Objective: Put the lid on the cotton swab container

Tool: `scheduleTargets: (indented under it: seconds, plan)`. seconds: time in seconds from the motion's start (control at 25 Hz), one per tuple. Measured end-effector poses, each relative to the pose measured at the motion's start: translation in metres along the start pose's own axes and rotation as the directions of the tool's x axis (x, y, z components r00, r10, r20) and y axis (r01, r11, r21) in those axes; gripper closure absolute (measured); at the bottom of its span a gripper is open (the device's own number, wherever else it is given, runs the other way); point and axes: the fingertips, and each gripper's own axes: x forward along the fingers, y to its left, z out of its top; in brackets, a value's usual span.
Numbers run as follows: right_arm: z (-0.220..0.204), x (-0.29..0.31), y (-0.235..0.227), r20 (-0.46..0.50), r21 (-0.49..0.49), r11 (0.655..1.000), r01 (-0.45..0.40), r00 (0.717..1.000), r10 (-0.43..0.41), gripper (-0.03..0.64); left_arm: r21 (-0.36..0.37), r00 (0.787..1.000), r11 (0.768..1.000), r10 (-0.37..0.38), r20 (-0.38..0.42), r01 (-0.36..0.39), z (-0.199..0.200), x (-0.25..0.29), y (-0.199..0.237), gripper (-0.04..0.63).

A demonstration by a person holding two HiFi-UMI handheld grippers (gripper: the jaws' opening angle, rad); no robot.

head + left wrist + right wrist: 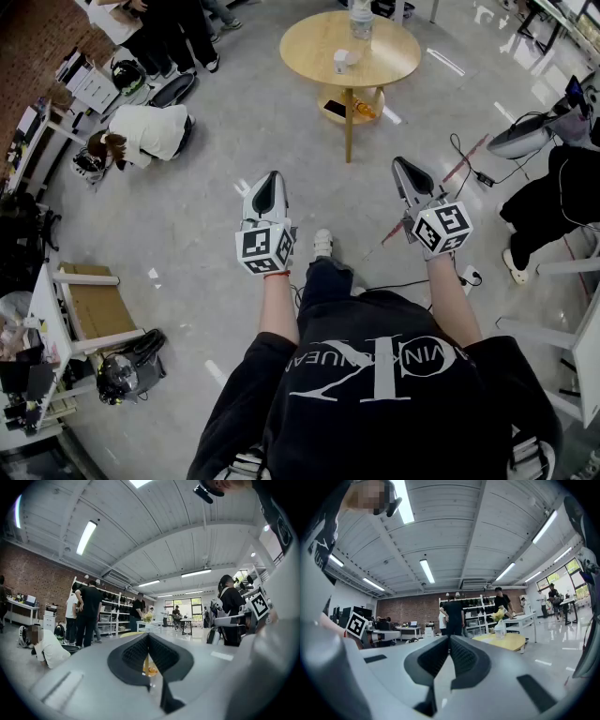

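Looks forward and steeply down from the head, over a black printed T-shirt (375,394) at bottom centre, toward a round pale-wood pedestal table (349,47) far off at top centre. Looks level from the left gripper (266,180) and the right gripper (405,167), very close along each one's grey jaws, which fill the lower frame. Shares that table (127,633) behind the jaw tips in the left gripper view, and right of centre in the right gripper view.

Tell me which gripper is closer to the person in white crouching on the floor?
Left. In the head view the left gripper is right of the crouching person; the right gripper is even farther right, past the left one.
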Motion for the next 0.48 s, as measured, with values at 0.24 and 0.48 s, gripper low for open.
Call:
scheduleTargets:
  seconds: [0.24,0.48]
  plan:
    - [0.000,0.006,-0.001,-0.004,0.004,1.000,-0.001,1.000,0.001,0.594,-0.005,1.000,1.000,0.002,-0.003,-0.002,0.001,0.004,0.004,0.583]
    - [-0.004,0.019,-0.010,-0.016,0.012,1.000,-0.002,1.000,0.002,0.594,-0.018,1.000,1.000,0.001,-0.012,-0.001,-0.002,0.021,0.010,0.583]
